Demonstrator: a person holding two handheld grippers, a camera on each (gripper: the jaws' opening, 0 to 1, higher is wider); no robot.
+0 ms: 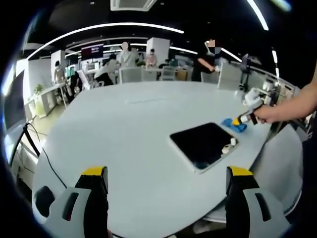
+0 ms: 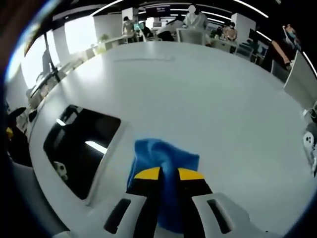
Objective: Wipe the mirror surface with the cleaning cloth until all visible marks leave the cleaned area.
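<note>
The mirror is a dark rectangular panel in a white frame, flat on the white table, with a small white mark or object near its right edge. Just beyond its far corner lies the blue cleaning cloth, and a person's hand holds my right gripper on it. My left gripper hangs open over the table's near side, short of the mirror. In the right gripper view the right gripper is shut on the blue cloth, and the mirror lies to its left, beside the cloth.
White devices stand at the table's right edge. Chairs and several people sit at desks beyond the far edge. A cable and a stand are off the table's left side.
</note>
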